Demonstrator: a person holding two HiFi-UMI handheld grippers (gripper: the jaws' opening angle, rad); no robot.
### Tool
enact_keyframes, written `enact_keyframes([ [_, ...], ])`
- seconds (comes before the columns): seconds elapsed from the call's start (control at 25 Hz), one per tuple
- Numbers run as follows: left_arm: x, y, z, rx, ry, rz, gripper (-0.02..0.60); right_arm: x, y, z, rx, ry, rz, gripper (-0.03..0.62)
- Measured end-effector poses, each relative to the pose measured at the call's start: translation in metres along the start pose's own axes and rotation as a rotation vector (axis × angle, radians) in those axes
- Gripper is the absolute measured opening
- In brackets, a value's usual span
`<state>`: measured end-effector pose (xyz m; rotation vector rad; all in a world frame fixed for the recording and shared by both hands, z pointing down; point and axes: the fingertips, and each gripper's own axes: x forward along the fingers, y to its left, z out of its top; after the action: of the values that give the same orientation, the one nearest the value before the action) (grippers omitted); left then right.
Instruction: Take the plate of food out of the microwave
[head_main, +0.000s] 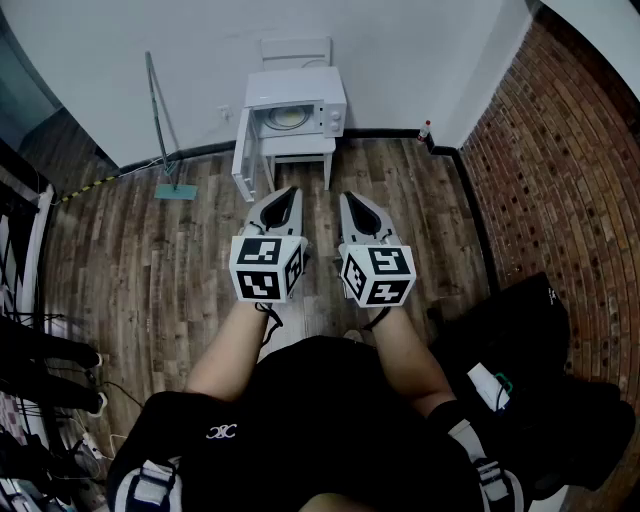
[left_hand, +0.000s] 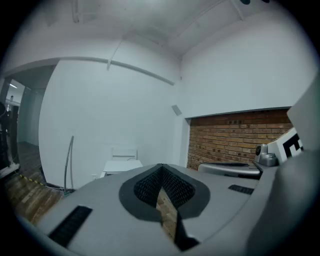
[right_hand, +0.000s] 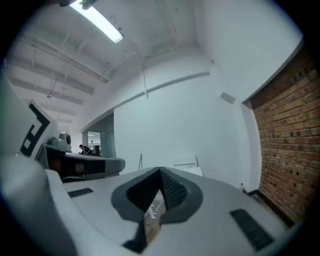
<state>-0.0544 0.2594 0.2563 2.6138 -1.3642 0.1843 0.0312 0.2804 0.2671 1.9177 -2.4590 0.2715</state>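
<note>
A white microwave (head_main: 296, 103) stands on a small white table (head_main: 298, 148) against the far wall, with its door (head_main: 243, 156) swung open to the left. Inside it lies a pale plate of food (head_main: 285, 117), too small to make out. My left gripper (head_main: 291, 191) and right gripper (head_main: 347, 198) are held side by side over the wooden floor, well short of the microwave and pointing at it. Both are shut with nothing in them. In the left gripper view the jaws (left_hand: 161, 168) meet tip to tip. The right gripper (right_hand: 160, 172) looks the same in its own view.
A long-handled mop (head_main: 162, 125) leans on the wall left of the microwave. A white chair (head_main: 295, 48) stands behind it. A small bottle (head_main: 426, 130) sits in the corner by the brick wall (head_main: 565, 150). A black bag (head_main: 520, 330) lies at my right.
</note>
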Motion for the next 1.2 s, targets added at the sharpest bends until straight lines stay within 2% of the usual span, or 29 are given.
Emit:
enact_keyframes([
  [0.32, 0.023, -0.016, -0.01, -0.015, 0.037, 0.007, -0.002, -0.003, -0.024, -0.013, 0.015, 0.034, -0.001, 0.014],
  [0.6, 0.049, -0.045, -0.012, -0.014, 0.046, 0.03, -0.002, -0.006, -0.066, -0.01, 0.016, 0.039, 0.008, 0.014],
  [0.84, 0.066, -0.064, -0.012, -0.022, 0.036, 0.091, -0.002, -0.013, -0.095, -0.015, 0.027, 0.054, 0.04, 0.014],
  [1.0, 0.071, -0.073, -0.022, -0.008, 0.069, 0.11, -0.002, -0.011, -0.104, -0.023, 0.054, 0.077, 0.064, 0.014],
  [1.2, 0.081, -0.06, -0.03, -0.001, 0.096, 0.144, -0.002, 0.007, -0.104, -0.03, 0.063, 0.097, 0.097, 0.014],
])
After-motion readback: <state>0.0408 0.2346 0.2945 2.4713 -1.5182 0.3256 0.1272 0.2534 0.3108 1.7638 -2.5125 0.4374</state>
